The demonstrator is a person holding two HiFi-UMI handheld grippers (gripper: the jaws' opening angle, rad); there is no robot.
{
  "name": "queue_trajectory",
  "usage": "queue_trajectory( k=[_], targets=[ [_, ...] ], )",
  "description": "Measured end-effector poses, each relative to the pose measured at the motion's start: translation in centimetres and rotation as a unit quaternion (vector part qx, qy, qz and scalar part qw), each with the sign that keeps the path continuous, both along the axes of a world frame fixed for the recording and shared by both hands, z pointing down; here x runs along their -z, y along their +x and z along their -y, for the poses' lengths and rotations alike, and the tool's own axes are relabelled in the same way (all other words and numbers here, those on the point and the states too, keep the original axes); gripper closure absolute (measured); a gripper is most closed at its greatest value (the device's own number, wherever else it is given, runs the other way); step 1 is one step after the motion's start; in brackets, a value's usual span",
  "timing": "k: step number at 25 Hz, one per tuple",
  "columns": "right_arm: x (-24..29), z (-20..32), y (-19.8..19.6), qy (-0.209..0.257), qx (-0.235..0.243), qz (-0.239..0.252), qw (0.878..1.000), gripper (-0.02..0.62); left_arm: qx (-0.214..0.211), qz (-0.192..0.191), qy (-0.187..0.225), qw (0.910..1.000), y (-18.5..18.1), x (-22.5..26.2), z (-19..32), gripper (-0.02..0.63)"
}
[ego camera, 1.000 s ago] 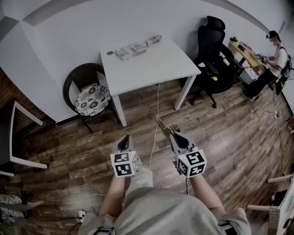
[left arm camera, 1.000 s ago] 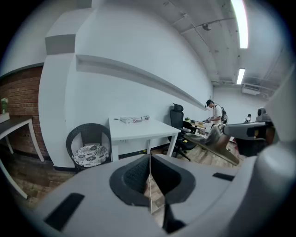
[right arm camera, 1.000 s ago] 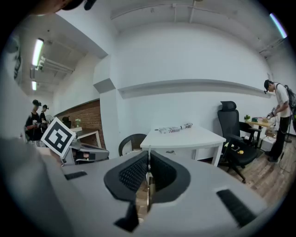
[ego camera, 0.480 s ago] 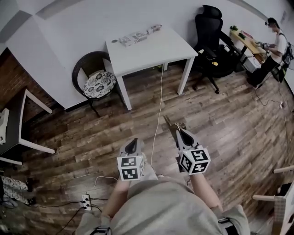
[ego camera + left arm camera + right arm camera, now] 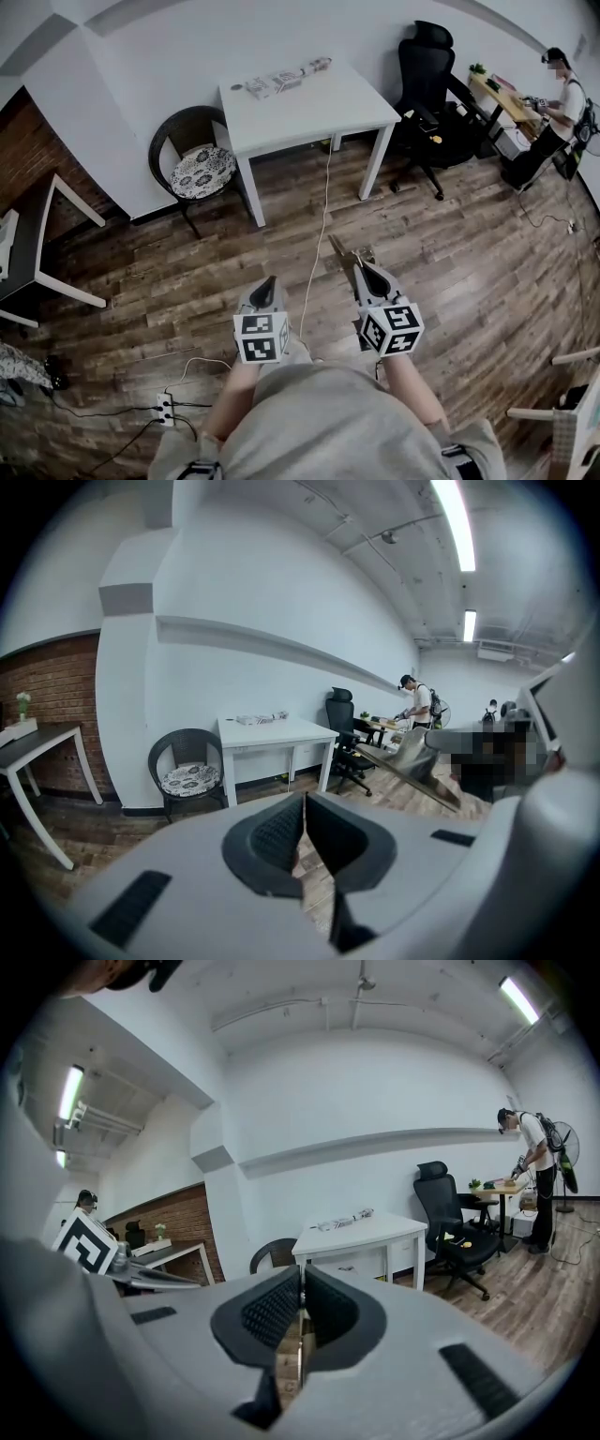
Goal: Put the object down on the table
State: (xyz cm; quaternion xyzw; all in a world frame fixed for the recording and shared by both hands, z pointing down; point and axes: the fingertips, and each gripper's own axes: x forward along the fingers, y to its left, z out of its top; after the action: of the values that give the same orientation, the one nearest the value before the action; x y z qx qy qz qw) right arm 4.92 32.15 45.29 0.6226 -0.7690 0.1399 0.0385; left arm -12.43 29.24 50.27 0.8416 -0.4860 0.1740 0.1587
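right tool (image 5: 360, 270) clamped on a thin flat strip (image 5: 337, 249), maybe wood; left tool (image 5: 266, 283) pinched together, empty. tabletop (image 5: 309, 98) well apart ahead. thin edge grip could slip, dropping strip before arrival.

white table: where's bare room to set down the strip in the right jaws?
On the white table, the front, middle and right side are bare. It is crowded only along the far edge, where small items lie in a row.
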Motion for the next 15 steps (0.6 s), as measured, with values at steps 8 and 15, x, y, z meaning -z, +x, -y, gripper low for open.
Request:
queue_trajectory(
  k=[8,15],
  targets=[
    [-0.6,0.0,0.2,-0.004,0.008,0.007,1.000,0.578,0.007,0.004,-0.013,0.9999,0.1,-1.0,-0.8,0.595],
    [-1.4,2.6,1.2,-0.012,0.001,0.014,1.000,0.578,0.002,0.004,-0.026,0.9997,1.1,-2.4,1.9,0.595]
  ],
)
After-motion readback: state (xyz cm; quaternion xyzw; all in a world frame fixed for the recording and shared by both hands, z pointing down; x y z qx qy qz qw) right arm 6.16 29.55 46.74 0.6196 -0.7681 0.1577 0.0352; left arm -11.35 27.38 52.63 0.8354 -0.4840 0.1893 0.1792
